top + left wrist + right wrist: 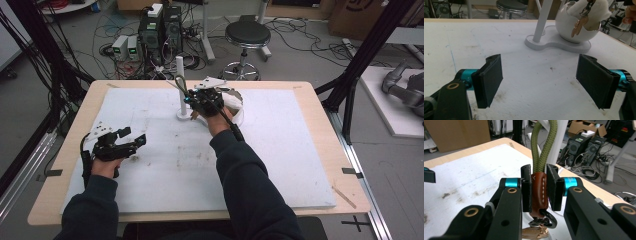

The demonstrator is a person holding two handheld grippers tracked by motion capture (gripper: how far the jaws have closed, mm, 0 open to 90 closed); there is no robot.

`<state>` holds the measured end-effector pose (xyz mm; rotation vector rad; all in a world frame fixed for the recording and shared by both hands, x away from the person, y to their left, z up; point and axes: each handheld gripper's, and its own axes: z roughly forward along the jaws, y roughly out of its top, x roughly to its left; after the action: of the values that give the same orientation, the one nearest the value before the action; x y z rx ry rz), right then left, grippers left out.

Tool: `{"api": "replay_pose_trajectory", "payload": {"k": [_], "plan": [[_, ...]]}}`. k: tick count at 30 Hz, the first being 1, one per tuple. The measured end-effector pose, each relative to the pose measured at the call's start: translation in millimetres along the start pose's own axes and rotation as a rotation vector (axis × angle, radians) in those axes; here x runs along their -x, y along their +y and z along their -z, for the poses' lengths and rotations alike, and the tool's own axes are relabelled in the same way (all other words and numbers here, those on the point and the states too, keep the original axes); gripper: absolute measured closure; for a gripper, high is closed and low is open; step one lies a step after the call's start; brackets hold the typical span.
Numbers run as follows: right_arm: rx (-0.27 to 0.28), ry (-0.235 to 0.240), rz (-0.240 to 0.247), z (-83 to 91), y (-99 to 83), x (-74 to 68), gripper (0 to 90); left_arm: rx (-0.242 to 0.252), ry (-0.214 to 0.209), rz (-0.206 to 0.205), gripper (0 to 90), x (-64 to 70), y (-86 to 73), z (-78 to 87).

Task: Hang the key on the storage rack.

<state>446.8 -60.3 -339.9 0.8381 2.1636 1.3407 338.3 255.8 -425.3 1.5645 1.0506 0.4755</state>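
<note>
**Keychain lifted, not yet hung**

The right gripper (pixel 539 192) is clamped on the brown leather tab of the keychain (pixel 538 195), whose green rope loop (pixel 541 145) rises beside the white post (pixel 180 75). In the high view it sits at about 12 o'clock on the white mat (pixel 150 185), just above the white bowl (pixel 571 27). By my judgement the pick-up is done; slipping the loop over the post remains. The left gripper (pixel 544 82) rests at 9 o'clock, jaws wide apart, holding nothing.
</note>
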Motion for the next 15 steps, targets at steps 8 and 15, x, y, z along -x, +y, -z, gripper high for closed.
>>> {"api": "replay_pose_trajectory", "payload": {"k": [8,15], "plan": [[0.032,0.003,0.002,17.3,-4.1,1.6,46.7,0.025,-0.013,0.014,21.7,0.5,0.6,2.0],[0.003,0.065,0.038,51.7,-20.4,15.6,34.4,0.032,-0.026,0.003,21.7,2.7,0.8,1.8]]}}
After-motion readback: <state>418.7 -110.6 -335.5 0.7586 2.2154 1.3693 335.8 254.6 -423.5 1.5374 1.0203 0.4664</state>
